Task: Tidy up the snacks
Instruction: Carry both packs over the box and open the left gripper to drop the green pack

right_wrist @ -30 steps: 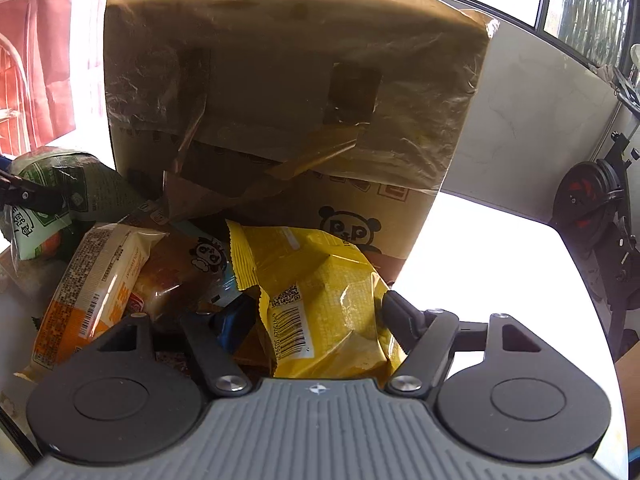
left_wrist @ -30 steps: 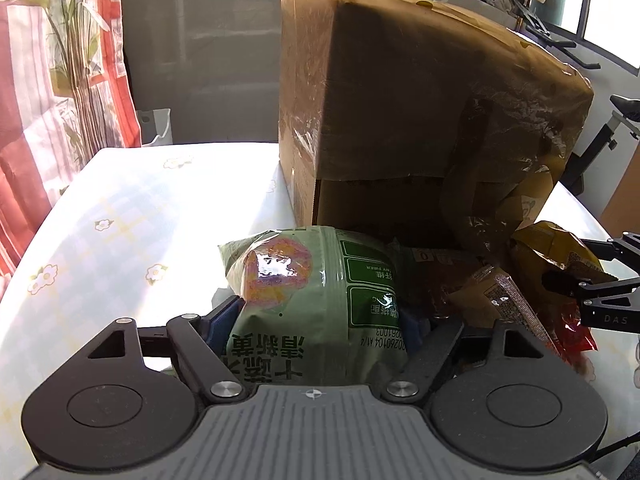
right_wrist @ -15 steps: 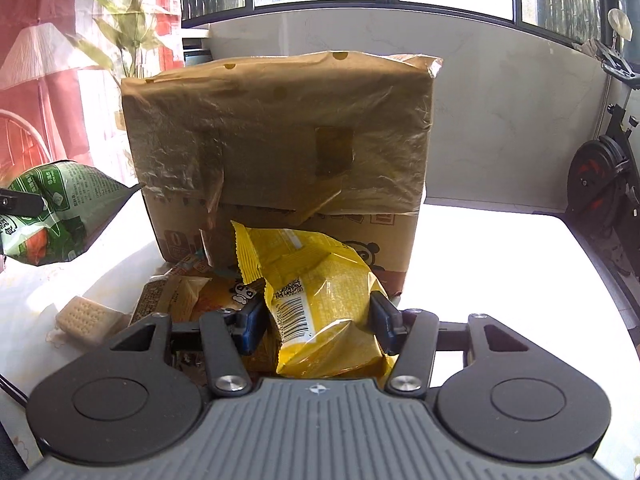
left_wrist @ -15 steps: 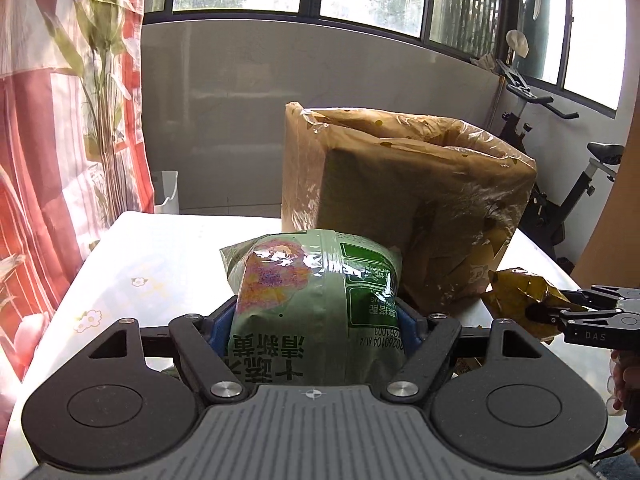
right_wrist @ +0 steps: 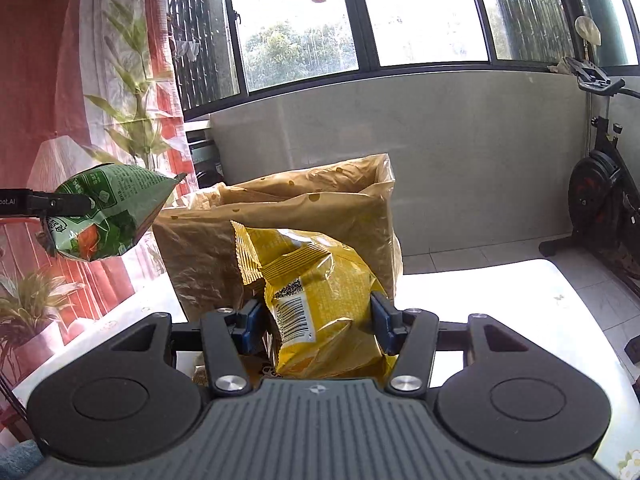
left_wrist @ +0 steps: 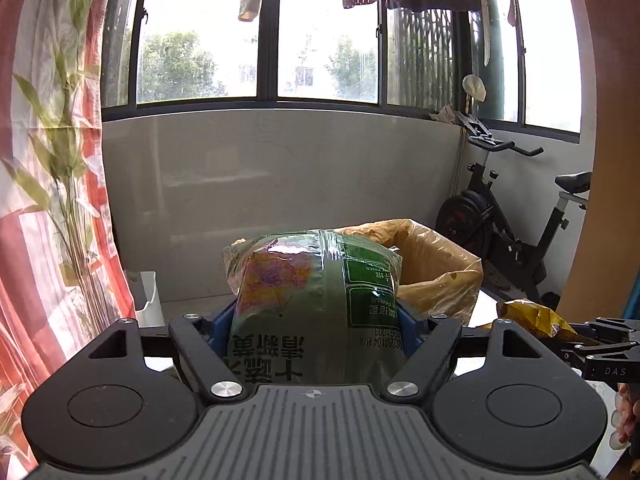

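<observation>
A green snack bag (left_wrist: 296, 292) fills the middle of the left wrist view, and my left gripper (left_wrist: 316, 320) is shut on it, blue pads pressed against both sides. My right gripper (right_wrist: 316, 320) is shut on a yellow snack bag (right_wrist: 320, 288) with a barcode facing me. Both bags hang in the air, near the level of the top of a tall cardboard box lined with brown plastic (right_wrist: 280, 216), which stands just beyond them. Its top is open. In the right wrist view the green bag (right_wrist: 112, 212) floats at the left. The yellow bag (left_wrist: 528, 314) shows at the right edge of the left wrist view.
The white flowered table (right_wrist: 500, 292) stretches right of the box. An exercise bike (left_wrist: 512, 232) stands behind on the right, and a red and white curtain (left_wrist: 48, 200) hangs on the left. A small white container (left_wrist: 146, 296) sits at the table's far left. A potted plant (right_wrist: 28, 312) stands at the left.
Both grippers have risen with their bags from the heap of snacks on the table. The box has sunk in both views and its open top now shows. The right jaws have narrowed on the yellow bag.
</observation>
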